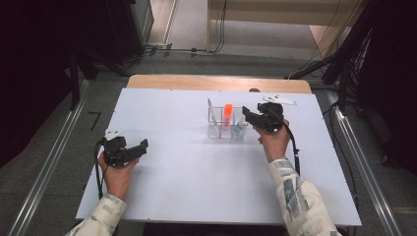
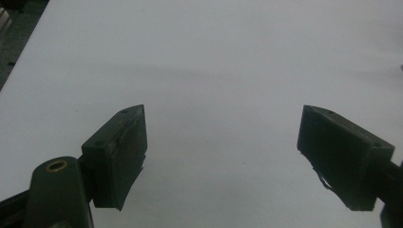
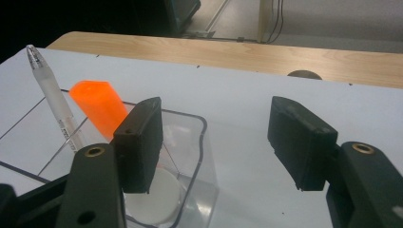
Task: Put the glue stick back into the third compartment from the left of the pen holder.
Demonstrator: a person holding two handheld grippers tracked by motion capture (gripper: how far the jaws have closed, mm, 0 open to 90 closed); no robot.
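A clear plastic organiser (image 1: 225, 129) with several compartments stands upright on the white table (image 1: 187, 167), toward two o'clock from the table's middle. An orange marker (image 3: 97, 105) and a frosted pen (image 3: 52, 95) lean inside; a white disc (image 3: 157, 195) lies in its end compartment.

Bright orange plastic block (image 3: 97, 107) and frosted clear pen (image 3: 52, 97) stand in the clear plastic organiser (image 3: 202, 142) beside the black right tool (image 3: 214, 142); white tabletop (image 1: 187, 172).

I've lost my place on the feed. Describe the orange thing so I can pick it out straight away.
Start at the white table top and find the clear compartmented organizer towards its far right, just left of the right gripper. The orange marker leans in a middle compartment. It is the one bright, thick piece, unlike the slim frosted pen beside it.
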